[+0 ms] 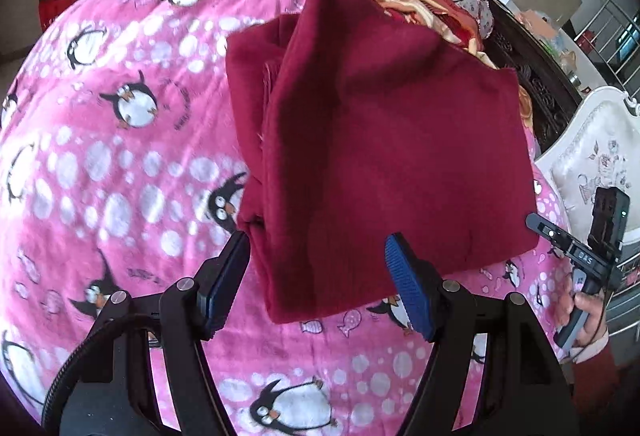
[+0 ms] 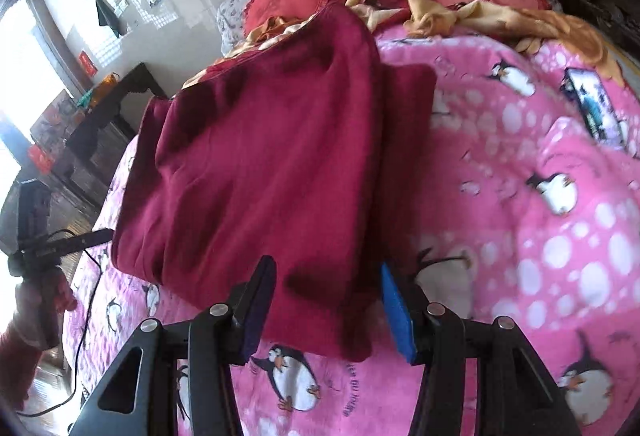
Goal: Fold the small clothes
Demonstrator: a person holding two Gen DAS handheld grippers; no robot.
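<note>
The maroon garment (image 1: 392, 140) lies partly folded on the pink penguin blanket (image 1: 120, 164) covering the bed. Both grippers, left (image 1: 318, 256) and right (image 2: 328, 288), hang released over its near edge, jaws apart, gripping nothing. It looks soft, limp and light, likely to sag and shift; best pinched at the near corners through all layers

- The left gripper (image 1: 318, 244) points steeply downward, its jaws standing wide apart with nothing pressed between the blue pads (image 1: 408, 288).
- The right gripper (image 2: 326, 276) tilts down likewise, jaws parted (narrower than the left's), pads free.
- Each wrist view catches the other hand (image 1: 586, 316) wrapped around its gripper's handle, at the frame's edge.
</note>
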